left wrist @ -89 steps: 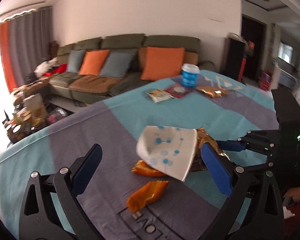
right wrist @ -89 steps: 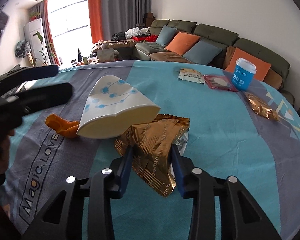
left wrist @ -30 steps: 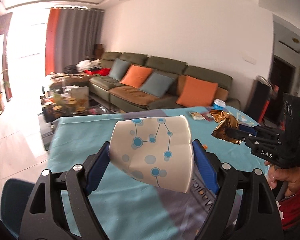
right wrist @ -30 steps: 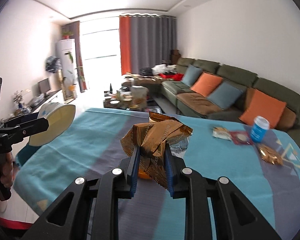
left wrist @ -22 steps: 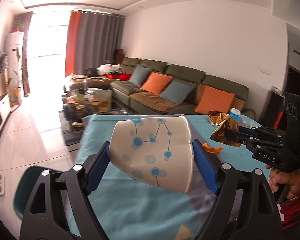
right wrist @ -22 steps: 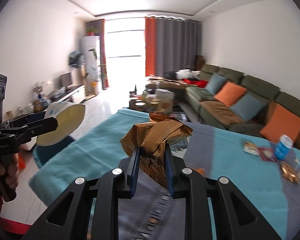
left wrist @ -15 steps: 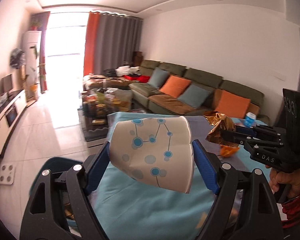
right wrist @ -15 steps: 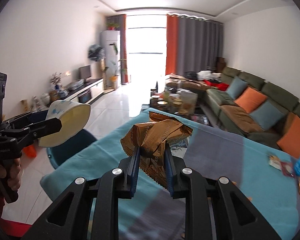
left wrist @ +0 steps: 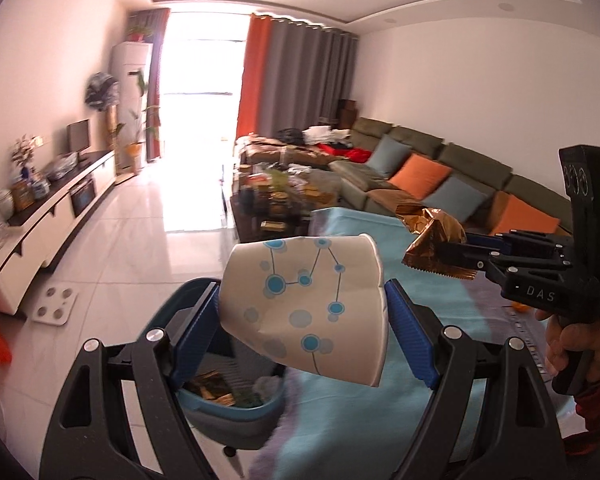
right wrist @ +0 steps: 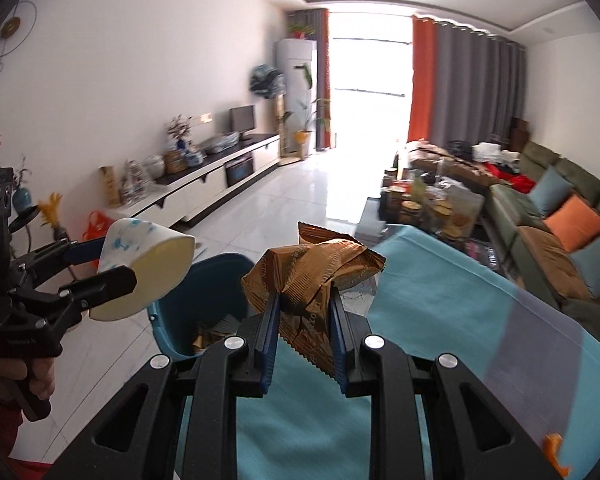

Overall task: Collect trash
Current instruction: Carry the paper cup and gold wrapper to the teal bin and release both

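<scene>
My left gripper (left wrist: 302,324) is shut on a crushed white paper cup with blue dots (left wrist: 304,308), held above a blue trash bin (left wrist: 228,408) that stands on the floor beside the table. The cup and left gripper also show in the right wrist view (right wrist: 148,268). My right gripper (right wrist: 302,316) is shut on a crumpled gold-brown snack wrapper (right wrist: 312,268), held over the table's corner just right of the bin (right wrist: 204,300). The right gripper and wrapper (left wrist: 432,244) show at the right of the left wrist view. Wrappers lie inside the bin.
The table has a teal and grey cloth (right wrist: 440,344). An orange scrap (right wrist: 554,446) lies on it at the far right. A cluttered coffee table (right wrist: 432,204), a green sofa (right wrist: 560,216) and a TV cabinet (right wrist: 204,184) stand beyond. White tile floor (left wrist: 120,248) lies to the left.
Both grippers have swung left from over the table to the table's end, each still holding its item. The blue bin has come into view under the cup.
</scene>
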The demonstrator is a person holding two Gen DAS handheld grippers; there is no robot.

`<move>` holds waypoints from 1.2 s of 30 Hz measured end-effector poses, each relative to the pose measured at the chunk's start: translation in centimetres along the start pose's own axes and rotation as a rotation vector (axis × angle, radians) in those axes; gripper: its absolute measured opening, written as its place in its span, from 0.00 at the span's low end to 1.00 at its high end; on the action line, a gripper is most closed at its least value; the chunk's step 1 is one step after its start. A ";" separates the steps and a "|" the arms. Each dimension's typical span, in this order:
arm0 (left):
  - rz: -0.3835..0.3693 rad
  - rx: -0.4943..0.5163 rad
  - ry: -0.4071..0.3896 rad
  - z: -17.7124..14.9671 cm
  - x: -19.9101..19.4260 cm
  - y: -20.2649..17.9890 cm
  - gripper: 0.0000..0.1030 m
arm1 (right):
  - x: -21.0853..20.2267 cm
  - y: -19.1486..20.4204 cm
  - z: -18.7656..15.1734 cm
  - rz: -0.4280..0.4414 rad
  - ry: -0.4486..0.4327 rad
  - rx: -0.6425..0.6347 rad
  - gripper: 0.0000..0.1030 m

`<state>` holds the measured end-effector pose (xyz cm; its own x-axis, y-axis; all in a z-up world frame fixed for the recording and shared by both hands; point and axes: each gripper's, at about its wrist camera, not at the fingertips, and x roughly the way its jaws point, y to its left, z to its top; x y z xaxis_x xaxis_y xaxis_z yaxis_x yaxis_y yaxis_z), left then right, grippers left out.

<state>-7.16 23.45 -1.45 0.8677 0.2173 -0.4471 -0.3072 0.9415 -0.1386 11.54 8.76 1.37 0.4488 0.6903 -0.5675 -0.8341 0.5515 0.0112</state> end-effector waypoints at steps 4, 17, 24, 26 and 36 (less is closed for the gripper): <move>0.045 -0.030 0.016 -0.2 0.0 2.4 0.78 | 2.6 1.4 0.9 0.048 0.032 -0.021 0.21; 0.098 -0.112 0.095 -2.1 3.0 7.0 0.78 | 9.1 4.9 2.4 0.130 0.142 -0.086 0.21; 0.098 -0.136 0.140 -2.5 8.3 7.9 0.78 | 12.1 5.3 2.3 0.143 0.208 -0.111 0.21; 0.094 -0.139 0.153 -2.5 9.6 8.0 0.78 | 12.8 5.2 2.3 0.147 0.228 -0.107 0.21; 0.101 -0.148 0.195 -3.1 14.2 8.8 0.78 | 16.0 6.0 2.4 0.165 0.307 -0.124 0.21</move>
<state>1.24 34.03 -11.70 0.7421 0.2413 -0.6254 -0.4550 0.8665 -0.2056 14.42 24.22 -5.66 0.2034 0.5823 -0.7871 -0.9284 0.3701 0.0338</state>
